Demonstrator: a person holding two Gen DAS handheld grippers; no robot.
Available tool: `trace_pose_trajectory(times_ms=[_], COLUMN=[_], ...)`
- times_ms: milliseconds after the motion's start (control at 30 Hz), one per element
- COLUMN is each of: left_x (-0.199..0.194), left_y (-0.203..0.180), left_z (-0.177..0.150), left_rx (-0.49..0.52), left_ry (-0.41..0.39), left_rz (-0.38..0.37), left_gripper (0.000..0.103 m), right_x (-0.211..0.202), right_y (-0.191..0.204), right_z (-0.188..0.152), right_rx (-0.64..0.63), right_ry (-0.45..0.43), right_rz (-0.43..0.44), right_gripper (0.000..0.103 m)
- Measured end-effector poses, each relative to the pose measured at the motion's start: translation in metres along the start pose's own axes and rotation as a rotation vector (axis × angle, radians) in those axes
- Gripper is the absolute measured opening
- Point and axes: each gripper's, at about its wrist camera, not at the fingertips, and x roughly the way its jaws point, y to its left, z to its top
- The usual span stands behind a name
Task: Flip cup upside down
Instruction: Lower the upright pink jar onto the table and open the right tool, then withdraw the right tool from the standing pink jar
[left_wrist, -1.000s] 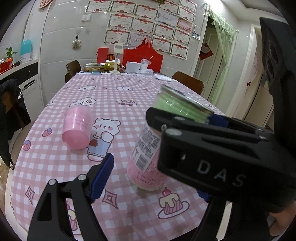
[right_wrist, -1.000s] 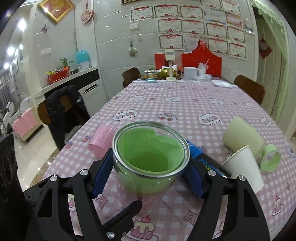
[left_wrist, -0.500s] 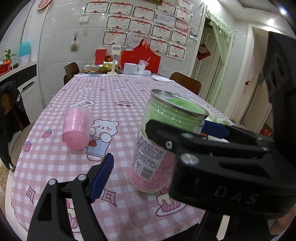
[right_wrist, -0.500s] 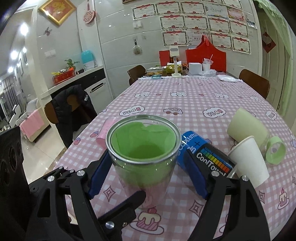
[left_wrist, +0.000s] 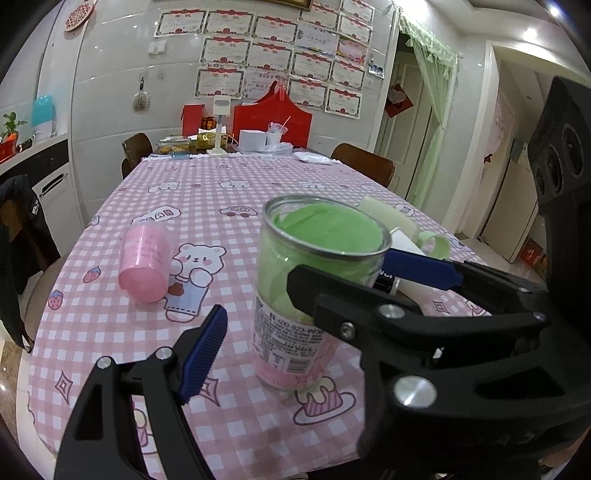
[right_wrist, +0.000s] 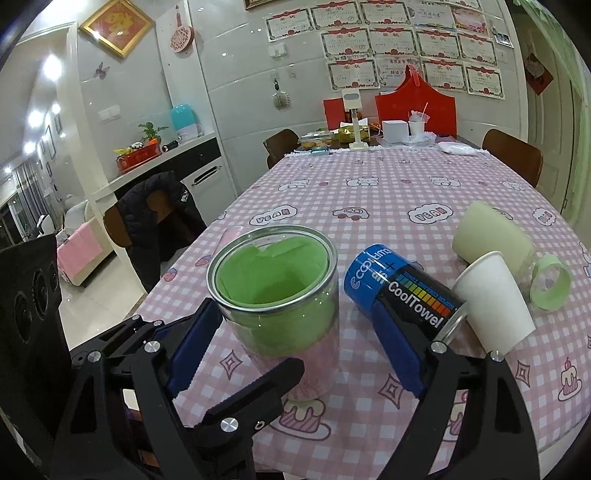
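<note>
Right now the glass cup (right_wrist: 280, 306), with its green lining and pink base, stands upright on the desk (right_wrist: 369, 206), mouth up, so the flip is not yet done. My right hand-held gripper (right_wrist: 295, 343) has its 2 blue pads spread wide on either side of the cup, neither one clearly touching the glass. My left hand-held gripper (left_wrist: 332, 332) is also apart; I can see only 1 of its pads, just left of the cup and clear of it.

What worries me is how crowded it is right of the cup. The blue CoolTowel can (right_wrist: 402, 291) lies on its side just beside the cup, and my right pad sits against it, with the white paper cup (right_wrist: 495, 299) touching the can's far end. If I close there, I could pinch the can too, or shove it into the paper cup. The glass looks slick, so a shallow grip might slip as I rotate. The loose green lining could also drop out once the mouth faces down.
</note>
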Motion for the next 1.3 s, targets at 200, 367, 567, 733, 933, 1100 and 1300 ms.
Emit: trace_pose_trajectory(times_ms=[200,367,567,733,933,1100,1300], left_x=[-0.006,-0.014,-0.019,-0.023,-0.033,-0.041,-0.049], left_y=[-0.008,-0.015,-0.021,-0.026,-0.031,-0.037,-0.043], left_z=[0.0,0.001,0.003,0.004,0.006,0.008,0.01], left_rx=[0.013,0.023,0.035,0.046,0.045,0.058,0.067], left_ry=[-0.007,-0.019,-0.026,-0.033,-0.055,-0.078,-0.104], left_rz=[0.004,-0.01,-0.002,0.017,0.047,0.081,0.106], left_gripper=[0.078,0.078,0.078,0.078,0.078,0.078,0.079], right_x=[-0.014,-0.028,-0.042,-0.052,-0.066,-0.079,-0.088], right_y=[-0.002,-0.005,-0.013,-0.02,-0.028,-0.03,-0.034], right_z=[-0.002,-0.002,-0.004,-0.005,-0.009,-0.012,-0.014], right_rx=[0.008,0.009,0.012,0.023,0.03,0.016,0.015], right_ry=[-0.016,-0.047,-0.078,-0.105,-0.133,-0.165,-0.188], right_rz=[0.016,0.01,-0.028,-0.05,-0.057,-0.091,-0.108], right_gripper=[0.082,0.082,0.083,0.088,0.089,0.09,0.09])
